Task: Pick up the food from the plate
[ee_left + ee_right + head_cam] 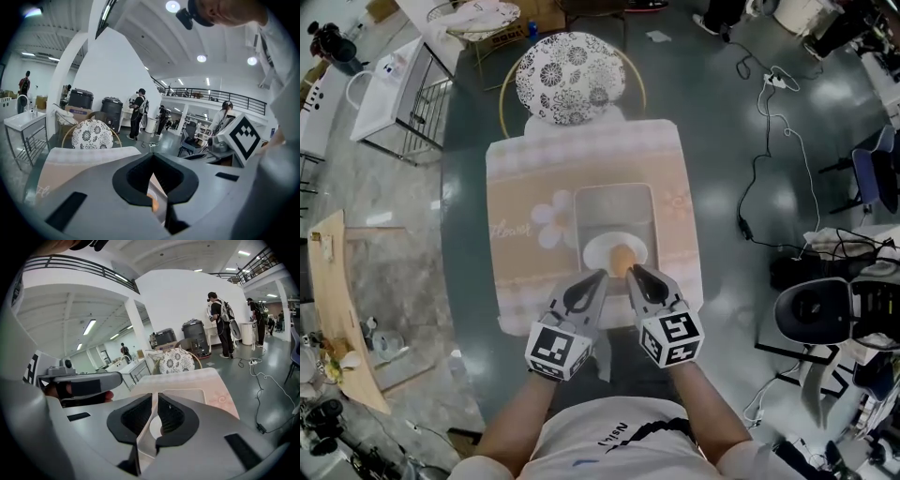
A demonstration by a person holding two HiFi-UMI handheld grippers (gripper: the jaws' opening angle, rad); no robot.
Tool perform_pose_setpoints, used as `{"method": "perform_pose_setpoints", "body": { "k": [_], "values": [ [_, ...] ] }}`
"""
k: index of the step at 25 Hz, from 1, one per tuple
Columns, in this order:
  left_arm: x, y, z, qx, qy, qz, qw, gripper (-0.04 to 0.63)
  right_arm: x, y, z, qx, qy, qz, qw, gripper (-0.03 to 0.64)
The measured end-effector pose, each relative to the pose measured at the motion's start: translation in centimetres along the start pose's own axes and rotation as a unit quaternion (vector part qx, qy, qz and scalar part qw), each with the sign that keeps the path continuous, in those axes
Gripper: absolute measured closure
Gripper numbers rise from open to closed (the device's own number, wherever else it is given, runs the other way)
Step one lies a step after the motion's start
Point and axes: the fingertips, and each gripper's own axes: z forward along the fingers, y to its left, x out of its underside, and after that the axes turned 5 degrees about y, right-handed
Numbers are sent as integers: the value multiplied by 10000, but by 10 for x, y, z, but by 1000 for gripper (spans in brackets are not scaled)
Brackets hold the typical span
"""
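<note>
A tan, rounded piece of food (622, 256) lies on a small white plate (596, 251), which sits in a grey tray (614, 202) on the pink-clothed table (525, 187). My left gripper (600, 276) is shut, its tip just left of the plate's near rim. My right gripper (632, 271) is shut too, its tip at the food's near side; I cannot tell if it touches. In the left gripper view the food (153, 203) shows as an orange sliver past the jaws of my left gripper (154, 187). The right gripper (153, 425) view shows the plate (154, 430) and tray (187, 393) beyond its jaws.
A round chair with a patterned cushion (570, 64) stands at the table's far side. Cables (766, 141) trail over the floor at right, near a black office chair (811, 314). A wire rack (403, 89) and a wooden board (337, 300) stand at left. People stand far off.
</note>
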Motion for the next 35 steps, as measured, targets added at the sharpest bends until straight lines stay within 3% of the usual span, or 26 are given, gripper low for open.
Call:
{"method": "perform_pose_setpoints", "body": {
  "k": [4,6,18,35],
  "values": [
    [21,11,19,-12,151,-23,9999,589,20,-15,20,65,214,54,9997,587],
    [29,14,23,-11,193,-32,9998,589,31,-21,29,105,338,66,9994,523],
    [67,32,41,6,274,-71,9996,589,99,-44,80,368,1142,-146,9927,359],
    [89,37,49,43,293,-12,9996,589,136,-55,116,589,1692,-321,9833,327]
  ]
}}
